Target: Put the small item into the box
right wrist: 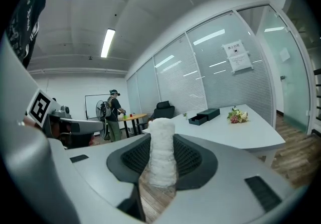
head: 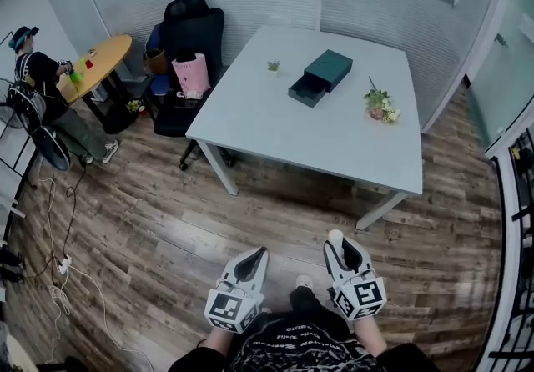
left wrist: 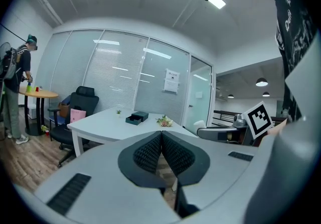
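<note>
Small item [right wrist: 161, 153] pinched in the right gripper [head: 344, 247], box [head: 327, 68] well ahead.
The item is held between the 2 jaws, its long axis running along them; a white, rough-textured cylinder is seen. The dark green box, its drawer [head: 307, 91] pulled open, is set on the white table [head: 334, 141], well apart, almost straight ahead of that gripper. The left gripper [head: 257, 257] is pressed together on nothing.
</note>
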### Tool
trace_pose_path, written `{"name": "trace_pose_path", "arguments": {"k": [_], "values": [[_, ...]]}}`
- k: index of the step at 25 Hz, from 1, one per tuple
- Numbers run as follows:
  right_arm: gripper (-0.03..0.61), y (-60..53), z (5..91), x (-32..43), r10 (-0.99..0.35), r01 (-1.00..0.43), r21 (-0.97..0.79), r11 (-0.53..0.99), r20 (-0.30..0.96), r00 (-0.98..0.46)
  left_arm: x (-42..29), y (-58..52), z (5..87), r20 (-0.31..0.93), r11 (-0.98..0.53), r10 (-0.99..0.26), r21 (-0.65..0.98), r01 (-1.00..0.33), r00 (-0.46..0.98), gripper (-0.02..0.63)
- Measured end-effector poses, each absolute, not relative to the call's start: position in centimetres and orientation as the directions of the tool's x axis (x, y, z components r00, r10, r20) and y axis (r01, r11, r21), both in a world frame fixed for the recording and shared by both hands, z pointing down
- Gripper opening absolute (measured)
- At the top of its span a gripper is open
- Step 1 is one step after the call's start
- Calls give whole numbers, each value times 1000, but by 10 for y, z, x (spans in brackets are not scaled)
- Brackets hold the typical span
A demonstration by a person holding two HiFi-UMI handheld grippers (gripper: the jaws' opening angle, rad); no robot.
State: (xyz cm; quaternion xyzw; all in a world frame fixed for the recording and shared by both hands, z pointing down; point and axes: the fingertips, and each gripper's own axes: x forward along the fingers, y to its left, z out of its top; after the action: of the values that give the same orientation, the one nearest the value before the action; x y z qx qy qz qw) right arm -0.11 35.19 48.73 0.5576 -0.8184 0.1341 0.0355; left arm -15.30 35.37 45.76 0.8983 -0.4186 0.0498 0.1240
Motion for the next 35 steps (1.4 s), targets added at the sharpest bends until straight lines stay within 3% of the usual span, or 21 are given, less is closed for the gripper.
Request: {"name": "trace_pose_path", "arguments": {"k": [17, 35], "values": [[142, 288, 501, 80, -860, -882, -206, 423, 215, -463, -51, 299, 469, 199, -597, -755, 186, -780, 625, 18], [143, 211, 514, 94, -878, -907, -206, 366, 245, -410, -25, 199, 487, 199, -648, -699, 231, -726, 687, 18]]}}
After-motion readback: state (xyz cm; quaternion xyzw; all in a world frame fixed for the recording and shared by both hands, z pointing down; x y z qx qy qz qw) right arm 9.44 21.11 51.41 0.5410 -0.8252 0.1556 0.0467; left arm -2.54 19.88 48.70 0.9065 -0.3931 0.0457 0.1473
